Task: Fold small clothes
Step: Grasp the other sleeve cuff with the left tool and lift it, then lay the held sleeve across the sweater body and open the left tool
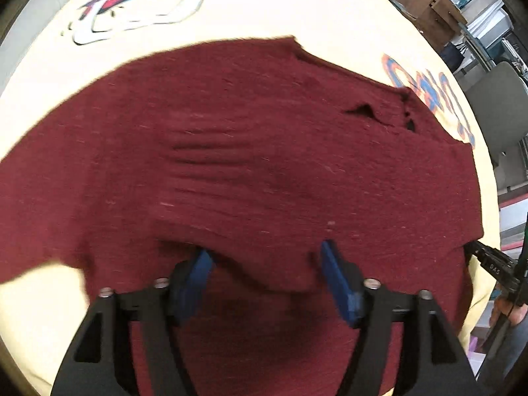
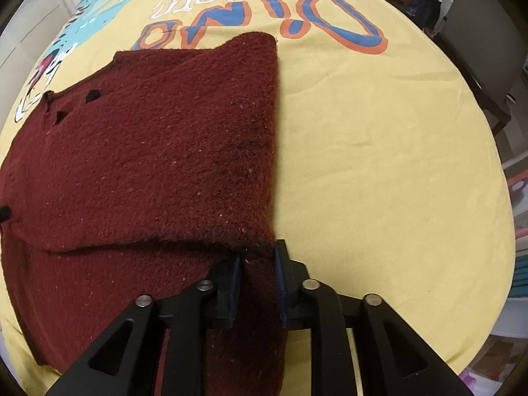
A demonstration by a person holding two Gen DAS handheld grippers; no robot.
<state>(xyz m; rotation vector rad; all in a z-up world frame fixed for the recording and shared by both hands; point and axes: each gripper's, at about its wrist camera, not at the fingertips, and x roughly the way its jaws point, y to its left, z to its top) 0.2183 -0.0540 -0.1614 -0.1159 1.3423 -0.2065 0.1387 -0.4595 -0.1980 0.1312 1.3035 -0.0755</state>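
A dark red knit sweater (image 1: 264, 151) lies spread on a yellow printed sheet (image 1: 297, 6). My left gripper (image 1: 264, 260) hovers over its near edge with the blue pads (image 1: 333, 270) wide apart. A slack ridge of the knit sags between them and neither pad presses on it. In the right wrist view the sweater (image 2: 165, 165) has its right side folded over along a straight edge. My right gripper (image 2: 257, 260) stands at the near end of that fold, jaws narrowly parted. A strip of the knit lies between its pads (image 2: 280, 283), loose on the sheet.
The yellow sheet (image 2: 379, 165) carries a dinosaur print and large blue-orange letters (image 2: 330, 19). Cardboard boxes (image 1: 429, 3) and a grey chair (image 1: 495, 115) stand beyond the table's right side. A black gripper part (image 1: 491, 260) and a hand show at the right edge.
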